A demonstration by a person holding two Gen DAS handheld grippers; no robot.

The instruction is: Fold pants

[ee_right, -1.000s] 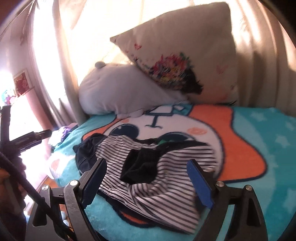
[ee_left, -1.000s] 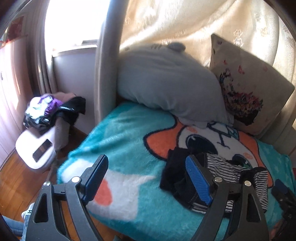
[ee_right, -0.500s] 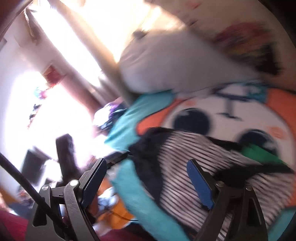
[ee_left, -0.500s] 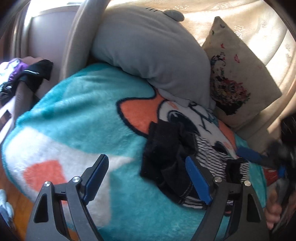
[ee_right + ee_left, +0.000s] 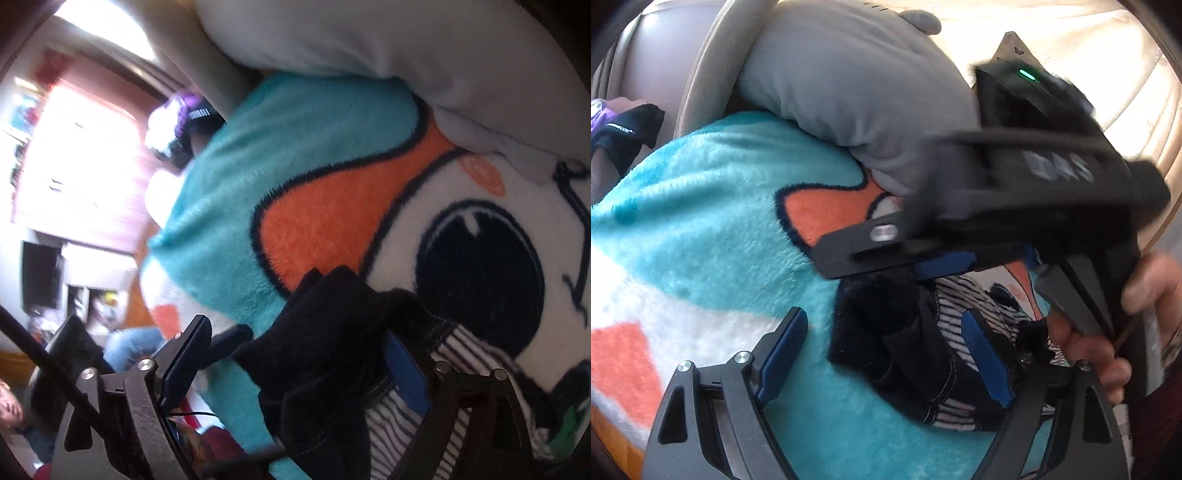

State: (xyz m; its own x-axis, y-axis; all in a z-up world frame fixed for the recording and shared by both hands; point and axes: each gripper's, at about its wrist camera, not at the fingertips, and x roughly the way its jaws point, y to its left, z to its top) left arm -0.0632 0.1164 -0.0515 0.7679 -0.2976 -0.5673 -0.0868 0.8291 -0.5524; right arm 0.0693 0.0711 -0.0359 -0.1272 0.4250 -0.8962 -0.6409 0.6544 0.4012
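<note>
Both grippers have dropped close over the pants (image 5: 905, 339), fingers apart; the right gripper (image 5: 295, 365), crossing at 2 o'clock, could snag the blanket (image 5: 713, 206) too.

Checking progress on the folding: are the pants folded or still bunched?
Bunched: the pants lie in a crumpled heap on the blanket.

One pair of pants (image 5: 905, 343) lies on the bed, black outside with a striped lining, bunched in a single heap on one fleece blanket (image 5: 713, 206) printed in teal, orange and white. Two grippers show: the left gripper (image 5: 886, 362) and the right gripper (image 5: 938, 266), each with two blue-padded fingers. One grey pillow (image 5: 849, 81) is visible, and one pile of clothes (image 5: 624, 129) sits beyond the bed's edge.
</note>
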